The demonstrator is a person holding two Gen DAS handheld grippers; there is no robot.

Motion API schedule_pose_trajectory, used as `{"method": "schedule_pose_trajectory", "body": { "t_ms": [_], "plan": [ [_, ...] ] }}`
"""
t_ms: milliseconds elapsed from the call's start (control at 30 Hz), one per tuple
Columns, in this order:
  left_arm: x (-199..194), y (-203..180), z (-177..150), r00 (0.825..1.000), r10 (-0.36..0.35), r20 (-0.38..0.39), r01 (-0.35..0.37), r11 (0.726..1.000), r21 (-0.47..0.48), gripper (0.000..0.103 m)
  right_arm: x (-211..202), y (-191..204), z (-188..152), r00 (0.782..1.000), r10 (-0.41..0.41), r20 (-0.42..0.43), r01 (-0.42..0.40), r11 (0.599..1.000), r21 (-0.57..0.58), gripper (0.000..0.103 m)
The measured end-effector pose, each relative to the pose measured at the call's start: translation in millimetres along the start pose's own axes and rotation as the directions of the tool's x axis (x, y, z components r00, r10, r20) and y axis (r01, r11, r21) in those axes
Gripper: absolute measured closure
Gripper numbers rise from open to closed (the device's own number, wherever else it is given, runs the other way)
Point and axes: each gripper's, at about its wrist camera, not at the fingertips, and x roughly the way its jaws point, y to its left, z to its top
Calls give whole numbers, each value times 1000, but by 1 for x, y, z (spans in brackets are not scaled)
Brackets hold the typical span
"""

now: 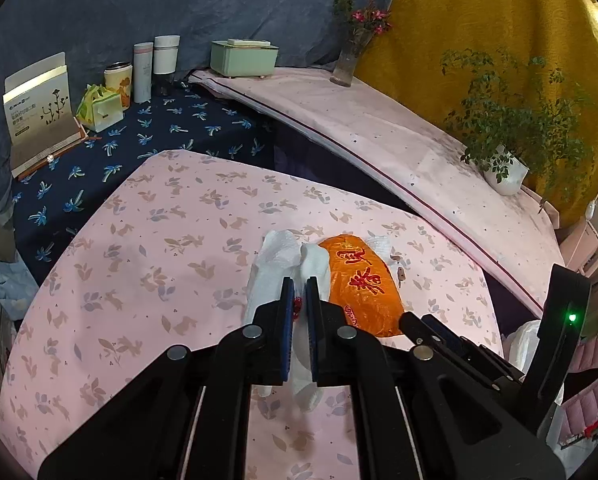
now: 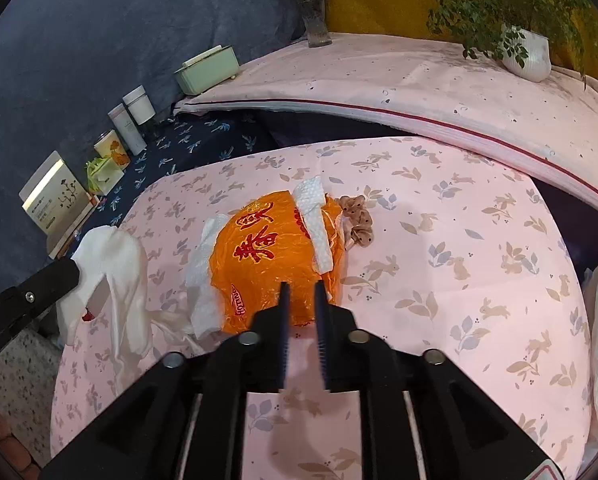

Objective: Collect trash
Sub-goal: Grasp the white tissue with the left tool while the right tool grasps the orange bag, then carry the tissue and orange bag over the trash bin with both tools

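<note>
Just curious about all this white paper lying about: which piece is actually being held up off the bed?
The crumpled white tissue at the far left, pinched in the left gripper and dangling; the others lie flat against the orange bag.

A plastic bag (image 2: 275,256) lies on the table (image 2: 479,320) (tissue (image 2: 315,220) draped across it), scrunchie (image 2: 355,220) just right.
</note>
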Motion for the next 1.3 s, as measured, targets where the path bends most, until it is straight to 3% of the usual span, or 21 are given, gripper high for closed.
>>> {"method": "schedule_pose_trajectory", "body": {
  "t_ms": [33,233,267,333,500,900,1300],
  "plan": [
    [0,0,0,1000,0,1,0,1000,0,97,1,-1,1,1000,7,0,-7,1000,6,56],
    [1,-3,1,1000,7,-1,-7,1000,10,97,25,-3,4,997,59,-55,-57,998,41,50],
    [1,-3,1,1000,10,-1,-10,1000,12,97,29,-3,3,996,67,-66,-64,997,46,51],
    [2,-2,2,1000,16,-2,-16,1000,16,97,34,-1,1,994,76,-80,-74,997,37,73],
    [1,-2,5,1000,24,0,-24,1000,16,97,23,1,-1,995,88,-54,-87,996,25,84],
    [-20,-55,7,999,-36,16,35,997,63,97,-60,-18,12,994,59,90,-58,998,-14,85],
    [-37,-155,-14,988,-157,-11,157,973,171,97,-145,-111,0,974,-99,204,86,994,72,85]
  ]
}}
